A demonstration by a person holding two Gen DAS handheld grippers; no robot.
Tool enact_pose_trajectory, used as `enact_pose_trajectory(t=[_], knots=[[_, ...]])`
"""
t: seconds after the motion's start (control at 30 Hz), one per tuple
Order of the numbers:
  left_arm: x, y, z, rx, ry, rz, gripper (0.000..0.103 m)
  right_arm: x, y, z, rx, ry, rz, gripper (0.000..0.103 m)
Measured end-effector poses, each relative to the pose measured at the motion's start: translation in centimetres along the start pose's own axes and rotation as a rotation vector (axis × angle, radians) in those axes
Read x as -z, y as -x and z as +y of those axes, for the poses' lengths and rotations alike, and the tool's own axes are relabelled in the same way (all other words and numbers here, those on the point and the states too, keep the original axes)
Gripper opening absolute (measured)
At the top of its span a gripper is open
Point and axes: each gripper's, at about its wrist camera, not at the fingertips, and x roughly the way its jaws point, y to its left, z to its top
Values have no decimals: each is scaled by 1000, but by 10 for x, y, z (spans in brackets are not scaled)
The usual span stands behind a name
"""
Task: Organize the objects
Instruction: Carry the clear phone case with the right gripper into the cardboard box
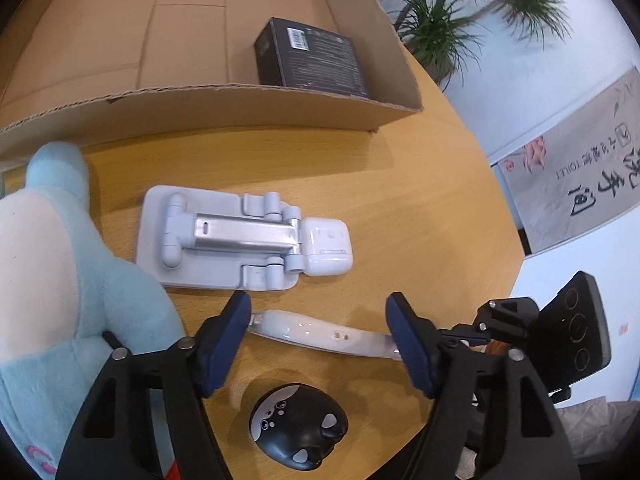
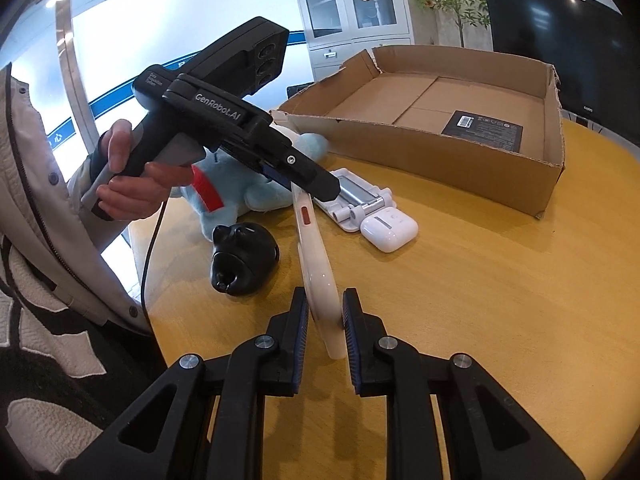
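A long white curved device point(image 1: 320, 334) point(image 2: 316, 264) is held above the round wooden table point(image 1: 420, 216). My right gripper point(image 2: 325, 332) is shut on its near end. My left gripper point(image 1: 318, 344) is open, its blue pads on either side of the device's far part, not touching it. A grey phone stand point(image 1: 216, 240) point(image 2: 356, 196) lies flat beside white earbuds case point(image 1: 328, 246) point(image 2: 389, 227). A black cat-shaped gadget point(image 1: 298, 426) point(image 2: 244, 258) and a blue plush toy point(image 1: 52, 280) point(image 2: 240, 184) lie nearby. A cardboard box point(image 1: 280, 108) point(image 2: 460, 160) holds a black package point(image 1: 310, 58) point(image 2: 482, 130).
The table edge curves on the right in the left wrist view. Potted plants point(image 1: 460, 12) and a floor sign point(image 1: 576, 168) lie beyond it. A cabinet point(image 2: 352, 8) and a dark screen point(image 2: 560, 48) stand behind the box. The person's body fills the left of the right wrist view.
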Motion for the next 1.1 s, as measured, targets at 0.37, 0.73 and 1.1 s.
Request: enact_pose_trajectory(t=[0.37,0.73,1.1], knots=[[-1,-3,-5,-14,-35,8,72,-1,-4,-1,-16,-29,-7,17],[-2,0,-6,-24,-19,-8,70,-2,-2,0,-15,-47,-33,17],[-9,20,-18,-39,-48,-68,70,-17,8,3,12,-35,-87,17]])
